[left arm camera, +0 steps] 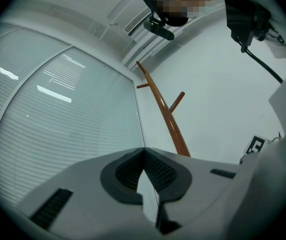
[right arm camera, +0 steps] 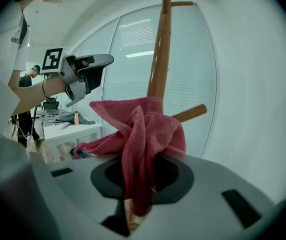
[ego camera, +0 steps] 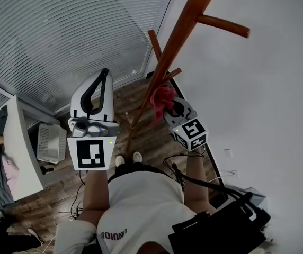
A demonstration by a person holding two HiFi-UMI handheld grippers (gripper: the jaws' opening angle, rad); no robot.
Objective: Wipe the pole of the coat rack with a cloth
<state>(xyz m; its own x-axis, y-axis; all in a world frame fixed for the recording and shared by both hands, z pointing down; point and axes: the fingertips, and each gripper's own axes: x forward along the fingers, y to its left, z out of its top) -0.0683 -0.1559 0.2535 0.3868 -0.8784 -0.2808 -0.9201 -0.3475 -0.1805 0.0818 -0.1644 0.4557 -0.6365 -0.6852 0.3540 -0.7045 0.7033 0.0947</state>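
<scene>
The brown wooden coat rack pole (ego camera: pixel 178 33) slants from the top down to the floor by the wall corner. A pink-red cloth (ego camera: pixel 162 96) is bunched against the pole at mid height, and my right gripper (ego camera: pixel 169 105) is shut on it. In the right gripper view the cloth (right arm camera: pixel 143 129) spills out of the right gripper (right arm camera: pixel 138 171) in front of the pole (right arm camera: pixel 159 69). My left gripper (ego camera: pixel 106 73) is held up left of the pole, apart from it, shut with nothing in it. The left gripper view shows the left gripper (left arm camera: pixel 144 154) and the pole (left arm camera: pixel 165 111) beyond.
Pegs (ego camera: pixel 223 25) stick out of the pole above and beside the cloth. Window blinds (ego camera: pixel 61 30) fill the left, a white wall (ego camera: pixel 268 99) the right. A white desk (ego camera: pixel 21 147), a white box (ego camera: pixel 51 142), floor cables and a black bag (ego camera: pixel 220 226) lie below.
</scene>
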